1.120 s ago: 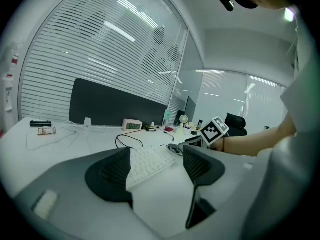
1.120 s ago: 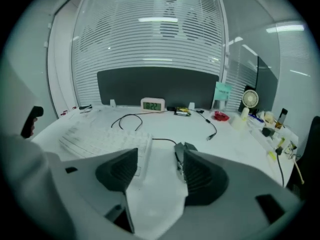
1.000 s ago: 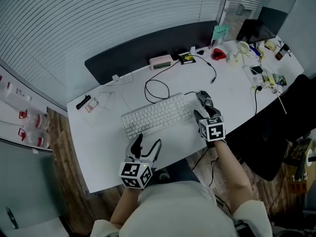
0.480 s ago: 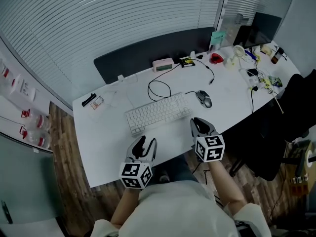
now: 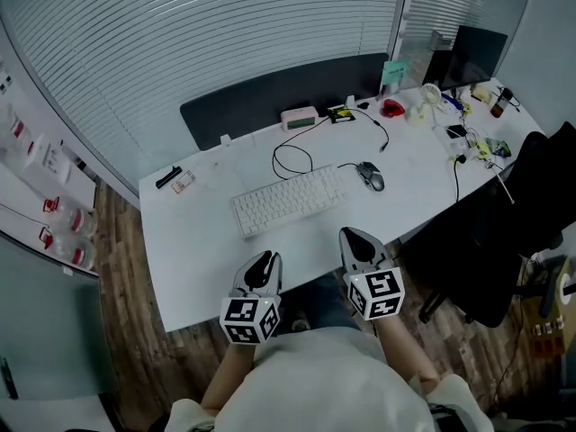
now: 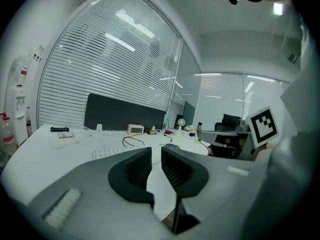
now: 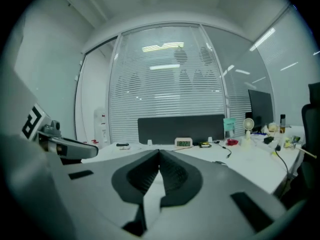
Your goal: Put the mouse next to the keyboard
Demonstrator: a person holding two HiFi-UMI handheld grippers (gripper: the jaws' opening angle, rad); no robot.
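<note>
The white keyboard (image 5: pixel 288 199) lies mid-desk, and the dark wired mouse (image 5: pixel 371 176) rests just off its right end, apart from it. Both grippers hover over the desk's near edge, well short of both objects. My left gripper (image 5: pixel 264 261) is level with the keyboard's left half. In the left gripper view its jaws (image 6: pixel 156 151) are closing, with a thin gap left and nothing between them; the keyboard (image 6: pixel 107 153) shows beyond. My right gripper (image 5: pixel 358 240) sits below the mouse, and in its own view my right gripper (image 7: pixel 159 154) is shut and empty.
The white desk (image 5: pixel 184 250) carries a looped black cable (image 5: pixel 288 160), a small clock (image 5: pixel 299 116) by the dark partition (image 5: pixel 270 93), and clutter at the far right (image 5: pixel 450 106). A black chair (image 5: pixel 490 232) stands to the right.
The right gripper has drawn back from the mouse toward the desk's near edge, leaving the mouse beside the keyboard. Both grippers' jaws have come together.
</note>
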